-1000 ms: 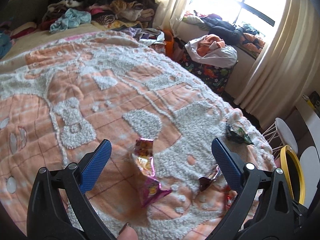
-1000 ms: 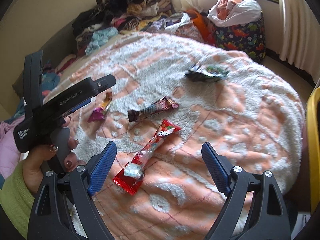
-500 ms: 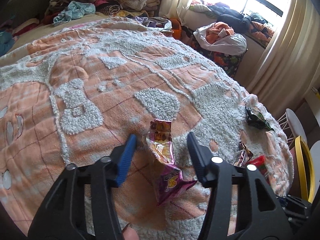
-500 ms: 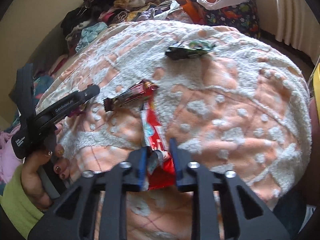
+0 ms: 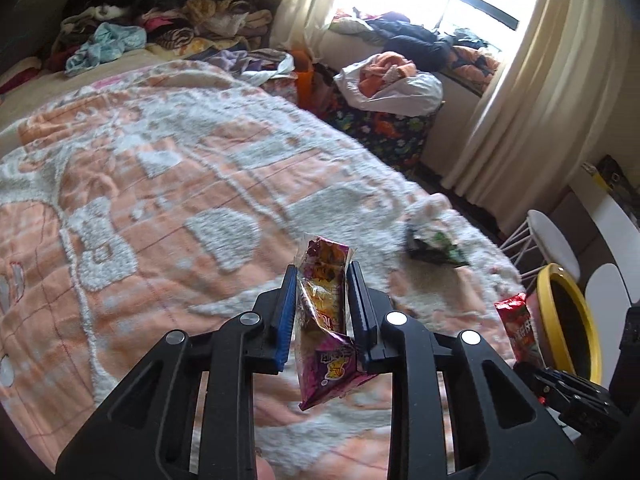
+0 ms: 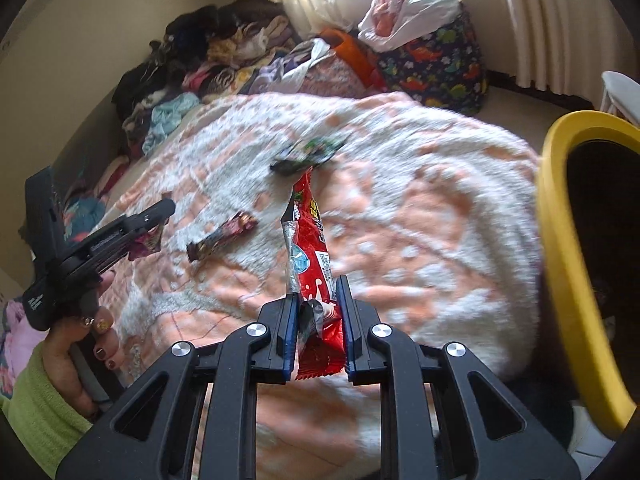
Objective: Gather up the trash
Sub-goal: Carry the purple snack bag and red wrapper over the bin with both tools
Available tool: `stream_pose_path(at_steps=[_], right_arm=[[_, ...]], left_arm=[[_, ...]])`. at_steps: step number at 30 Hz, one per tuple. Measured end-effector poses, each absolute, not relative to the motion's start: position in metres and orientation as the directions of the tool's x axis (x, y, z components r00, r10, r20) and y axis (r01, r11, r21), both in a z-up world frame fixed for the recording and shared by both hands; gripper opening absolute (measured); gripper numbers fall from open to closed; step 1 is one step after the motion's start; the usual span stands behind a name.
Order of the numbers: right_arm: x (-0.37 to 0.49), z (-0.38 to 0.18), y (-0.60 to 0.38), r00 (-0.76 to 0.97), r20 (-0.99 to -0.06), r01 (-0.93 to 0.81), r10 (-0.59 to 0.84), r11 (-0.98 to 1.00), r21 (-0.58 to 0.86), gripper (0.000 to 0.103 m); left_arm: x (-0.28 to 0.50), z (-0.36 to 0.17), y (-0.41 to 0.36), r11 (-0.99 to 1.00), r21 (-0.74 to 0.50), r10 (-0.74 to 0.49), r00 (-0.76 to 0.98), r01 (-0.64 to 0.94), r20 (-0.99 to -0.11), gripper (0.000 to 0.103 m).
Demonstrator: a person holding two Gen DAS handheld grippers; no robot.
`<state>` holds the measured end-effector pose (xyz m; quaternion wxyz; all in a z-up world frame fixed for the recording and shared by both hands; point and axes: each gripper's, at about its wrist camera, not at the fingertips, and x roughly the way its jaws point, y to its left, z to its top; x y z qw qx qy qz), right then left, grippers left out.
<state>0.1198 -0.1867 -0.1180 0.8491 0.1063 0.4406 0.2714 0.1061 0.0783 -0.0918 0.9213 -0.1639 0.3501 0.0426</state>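
Both wrappers were lifted clear of the orange and white blanket (image 5: 140, 184). To do this step well, I think each one should be carried over the yellow-rimmed bin (image 6: 560, 216) before letting go, because such light foil slips easily. The left gripper (image 5: 322, 276) was pressed nearly together, pinching the purple snack wrapper (image 5: 326, 320). The right gripper (image 6: 318, 292) pinched the red wrapper (image 6: 310, 240) at its lower end. A dark green wrapper (image 6: 308, 152) and a brown candy wrapper (image 6: 222, 234) lay on the bed.
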Motion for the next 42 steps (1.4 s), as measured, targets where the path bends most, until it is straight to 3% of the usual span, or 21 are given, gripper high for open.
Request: stream_pose_path(at_steps=[18,42], right_arm=[[0.134,-0.091,-0.307,0.642,-0.602,-0.177,0.475,0.856,0.486,0.017],[0.141,-0.098,-0.399,0.729,-0.58,0.012,0.363,0.841,0.541,0.017]], left_arm=[[0.123,-0.056,-0.023,0.96,-0.278,-0.199,0.766,0.029,-0.611,0.019],[0.127,-0.049,-0.156,0.919,-0.247,-0.393,0.684,0.307,-0.614,0.019]])
